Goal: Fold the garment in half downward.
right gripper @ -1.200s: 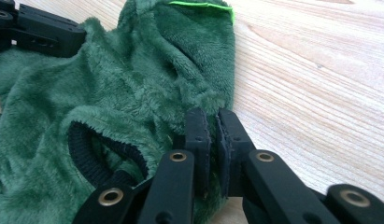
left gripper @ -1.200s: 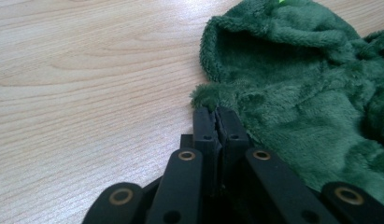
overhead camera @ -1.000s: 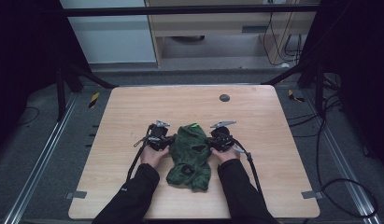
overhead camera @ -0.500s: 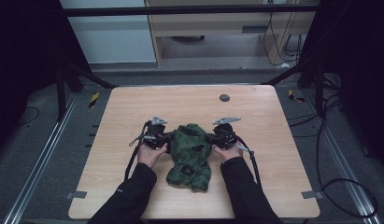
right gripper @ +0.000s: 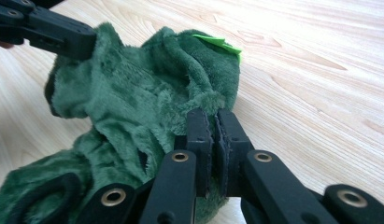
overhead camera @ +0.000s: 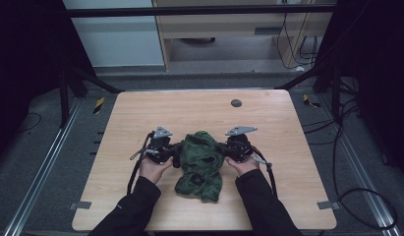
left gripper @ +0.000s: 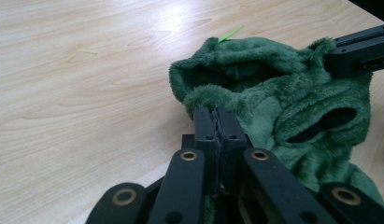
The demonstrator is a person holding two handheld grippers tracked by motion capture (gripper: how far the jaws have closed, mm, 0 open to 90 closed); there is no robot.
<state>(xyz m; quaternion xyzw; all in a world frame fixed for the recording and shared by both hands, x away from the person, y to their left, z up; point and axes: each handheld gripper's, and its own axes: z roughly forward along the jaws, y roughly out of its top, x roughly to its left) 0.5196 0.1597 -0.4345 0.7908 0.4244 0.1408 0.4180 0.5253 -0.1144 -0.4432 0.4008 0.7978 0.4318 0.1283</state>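
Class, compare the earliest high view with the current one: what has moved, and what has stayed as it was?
Both grippers, left gripper and right gripper, have lifted slightly and drawn apart, raising and stretching the top of the green fleece garment. Both stay clamped on its edges; its lower part still lies on the table.

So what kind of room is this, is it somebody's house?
Probably not a house; it looks like a lab or workshop set up for recording. A bare wooden table stands inside a dark metal frame, cables trail across the grey floor, and black-and-yellow tape marks it.
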